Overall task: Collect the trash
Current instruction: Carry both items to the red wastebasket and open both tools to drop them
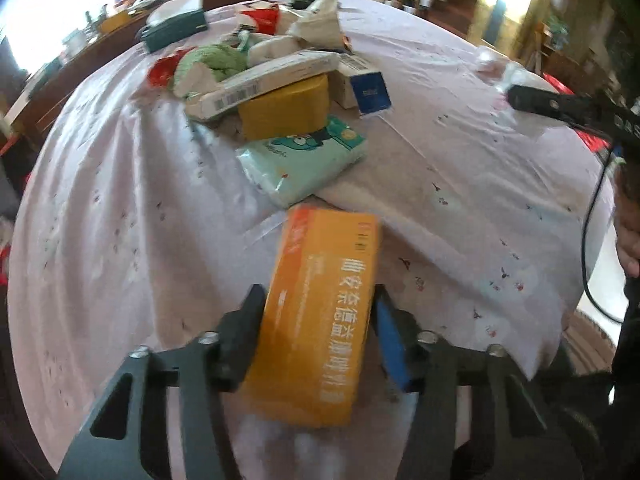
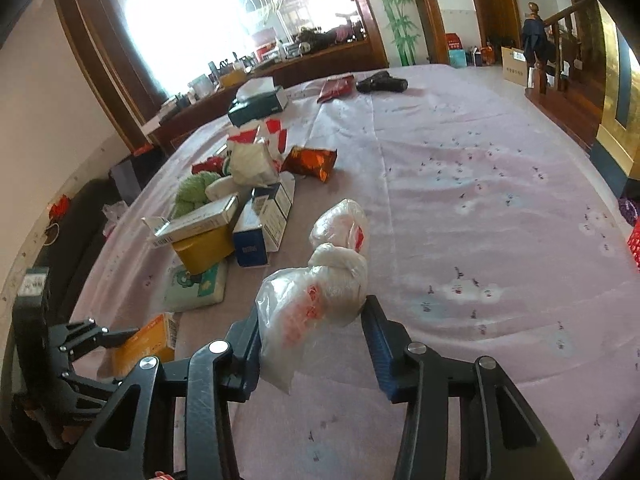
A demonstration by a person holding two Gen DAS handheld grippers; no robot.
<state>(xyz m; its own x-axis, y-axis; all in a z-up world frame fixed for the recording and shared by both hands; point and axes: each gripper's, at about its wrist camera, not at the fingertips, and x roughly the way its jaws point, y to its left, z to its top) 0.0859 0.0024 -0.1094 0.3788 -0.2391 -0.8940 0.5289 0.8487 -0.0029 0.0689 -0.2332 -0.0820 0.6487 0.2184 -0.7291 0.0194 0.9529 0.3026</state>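
Note:
An orange carton (image 1: 320, 312) with white lettering sits lengthwise in my left gripper (image 1: 320, 302), both pads pressed on its long sides, just above the pink tablecloth (image 1: 460, 184). My right gripper (image 2: 310, 318) is shut on a knotted white plastic bag (image 2: 320, 292) with red print, lifted off the cloth. The right wrist view also shows the left gripper (image 2: 128, 350) with the orange carton (image 2: 148, 344) at lower left. At the right edge of the left wrist view, the right gripper (image 1: 520, 98) carries the bag (image 1: 500, 74).
A heap of trash lies further up the table: a teal tissue pack (image 1: 304, 160), a yellow box (image 1: 286, 110), a white barcoded box (image 1: 260, 82), a blue-and-white box (image 1: 368, 90), a green wad (image 1: 218, 58), red wrappers (image 2: 310, 162) and a dark green tissue box (image 2: 258, 104). A black tool (image 2: 382, 84) lies far back.

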